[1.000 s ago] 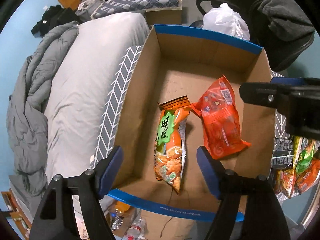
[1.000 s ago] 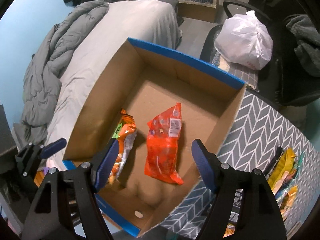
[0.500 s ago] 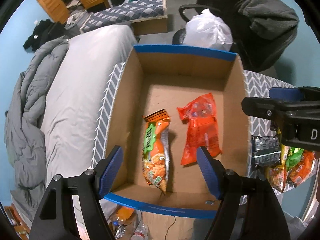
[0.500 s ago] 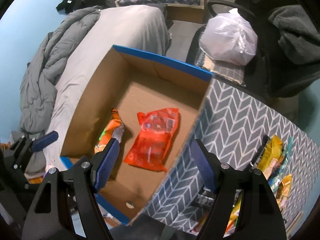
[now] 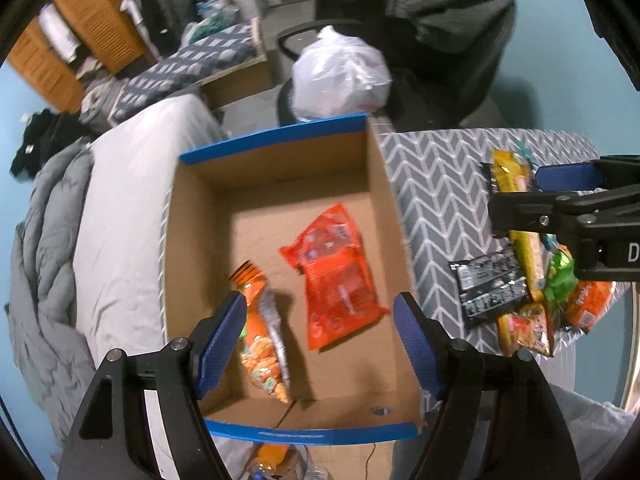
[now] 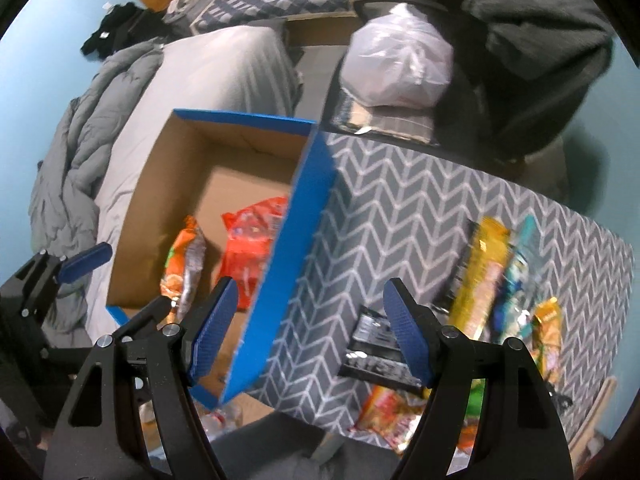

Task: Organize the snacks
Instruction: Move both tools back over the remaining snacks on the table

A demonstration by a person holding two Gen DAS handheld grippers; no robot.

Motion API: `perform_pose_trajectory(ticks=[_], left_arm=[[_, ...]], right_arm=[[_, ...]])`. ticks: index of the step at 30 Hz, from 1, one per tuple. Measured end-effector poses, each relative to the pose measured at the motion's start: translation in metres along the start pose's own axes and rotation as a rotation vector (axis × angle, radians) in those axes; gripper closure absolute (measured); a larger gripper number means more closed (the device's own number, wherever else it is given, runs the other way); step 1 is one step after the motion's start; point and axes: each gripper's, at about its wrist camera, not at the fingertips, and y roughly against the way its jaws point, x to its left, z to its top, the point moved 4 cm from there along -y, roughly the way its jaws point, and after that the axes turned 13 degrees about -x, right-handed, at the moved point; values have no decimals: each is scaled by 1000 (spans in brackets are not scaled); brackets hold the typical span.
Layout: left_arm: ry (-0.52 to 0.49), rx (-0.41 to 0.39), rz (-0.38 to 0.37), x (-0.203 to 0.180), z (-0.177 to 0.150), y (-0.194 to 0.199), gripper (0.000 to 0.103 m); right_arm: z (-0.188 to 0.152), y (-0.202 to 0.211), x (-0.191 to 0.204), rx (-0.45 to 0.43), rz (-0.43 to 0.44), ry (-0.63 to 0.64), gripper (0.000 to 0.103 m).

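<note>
Cardboard box (image 5: pixel 276 184) holds two snack bags; both claws gape empty.

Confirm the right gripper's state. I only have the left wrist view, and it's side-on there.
Observer: The right gripper is open, with nothing between its jaws.
Operator: What's it pointing at?
Observer: It looks along the box wall, whose outer face is blue, and the chevron cloth. The black packet lies toward its right side.
Operator: What's the teal bit behind that gripper?
Observer: A teal packet, lying alongside the yellow packet on the side away from the box.
</note>
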Motion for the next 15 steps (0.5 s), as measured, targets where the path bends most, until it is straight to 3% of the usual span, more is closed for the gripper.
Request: perform_pose_trajectory(ticks=[15], left_arm=[[-289, -42, -162, -91, 22, -2, 26]], right_arm=[[-41, 59, -95, -44, -116, -225, 27]])
